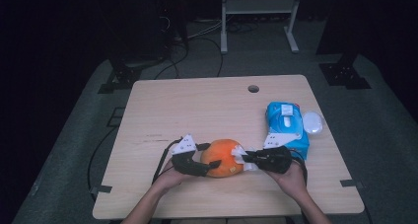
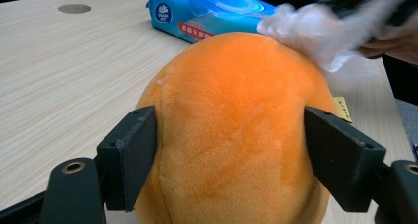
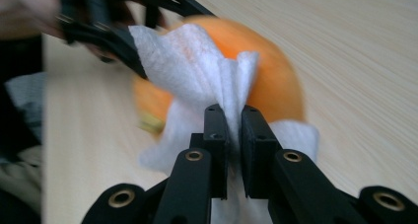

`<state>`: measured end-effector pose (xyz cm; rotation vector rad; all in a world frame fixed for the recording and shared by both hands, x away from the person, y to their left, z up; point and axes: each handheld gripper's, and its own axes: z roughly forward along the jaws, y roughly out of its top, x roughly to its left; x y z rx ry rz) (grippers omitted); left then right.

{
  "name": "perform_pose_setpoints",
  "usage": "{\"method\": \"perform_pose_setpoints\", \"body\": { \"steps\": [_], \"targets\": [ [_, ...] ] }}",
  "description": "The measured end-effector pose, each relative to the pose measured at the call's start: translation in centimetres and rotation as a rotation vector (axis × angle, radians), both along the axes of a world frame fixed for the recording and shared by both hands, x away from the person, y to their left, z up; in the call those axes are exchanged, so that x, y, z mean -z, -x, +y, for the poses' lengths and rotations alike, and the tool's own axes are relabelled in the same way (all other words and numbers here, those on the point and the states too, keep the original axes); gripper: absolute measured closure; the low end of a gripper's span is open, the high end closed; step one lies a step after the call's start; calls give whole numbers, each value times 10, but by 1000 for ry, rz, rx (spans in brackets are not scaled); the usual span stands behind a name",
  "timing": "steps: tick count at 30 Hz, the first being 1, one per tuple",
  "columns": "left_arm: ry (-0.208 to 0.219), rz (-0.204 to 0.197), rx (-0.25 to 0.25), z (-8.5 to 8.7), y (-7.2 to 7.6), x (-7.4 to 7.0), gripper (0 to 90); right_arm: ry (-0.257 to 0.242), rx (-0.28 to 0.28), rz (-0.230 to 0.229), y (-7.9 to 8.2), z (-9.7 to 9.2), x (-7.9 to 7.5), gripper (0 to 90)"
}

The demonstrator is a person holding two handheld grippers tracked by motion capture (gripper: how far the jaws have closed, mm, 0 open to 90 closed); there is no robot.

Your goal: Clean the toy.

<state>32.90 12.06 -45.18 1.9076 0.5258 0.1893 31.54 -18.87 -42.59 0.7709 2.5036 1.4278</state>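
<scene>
While left gripper (image 2: 229,150) clamps plush (image 2: 236,125) | wipes pack (image 1: 287,128) beside right gripper (image 3: 234,135)

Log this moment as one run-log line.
left gripper: shut on plush | right gripper: shut on wipe, wipe on plush | wipe pack: on table

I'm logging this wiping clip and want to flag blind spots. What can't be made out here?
- Plush: its underside, cut off by the bottom edge of the left gripper view.
- Wipe: its lower part, behind the right gripper in the right gripper view.
- Wipe pack: print too small in the high view.
- White lid: whether it touches the pack.
</scene>
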Motion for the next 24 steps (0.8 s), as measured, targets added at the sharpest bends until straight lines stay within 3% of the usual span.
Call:
{"method": "perform_pose_setpoints", "body": {
  "steps": [3,7,10,12,14,15,18,19,24],
  "targets": [
    [-13,-15,19,-4,2,-1,233,-22,22,34,-5,-6,3,820],
    [-51,-68,61,-14,9,-4,233,-70,-10,-6,-6,7,-9,819],
    [-56,-71,71,-13,11,-5,217,-55,-22,-14,-7,13,-9,820],
    [-48,-65,87,-11,10,-7,194,-68,-24,7,-8,10,-4,821],
    [-54,-56,71,-9,8,-12,151,-62,-19,10,-6,5,-2,820],
    [-57,-38,57,-7,6,-13,98,-61,-18,17,-5,3,-1,820],
    [-44,17,69,-5,3,-9,93,-58,-14,26,-4,-2,-1,820],
    [-54,14,86,-7,4,-6,122,-57,-12,28,-3,-1,-2,819],
    [-83,-63,113,-15,9,-13,234,-47,-56,-57,9,18,-19,819]
  ]
}}
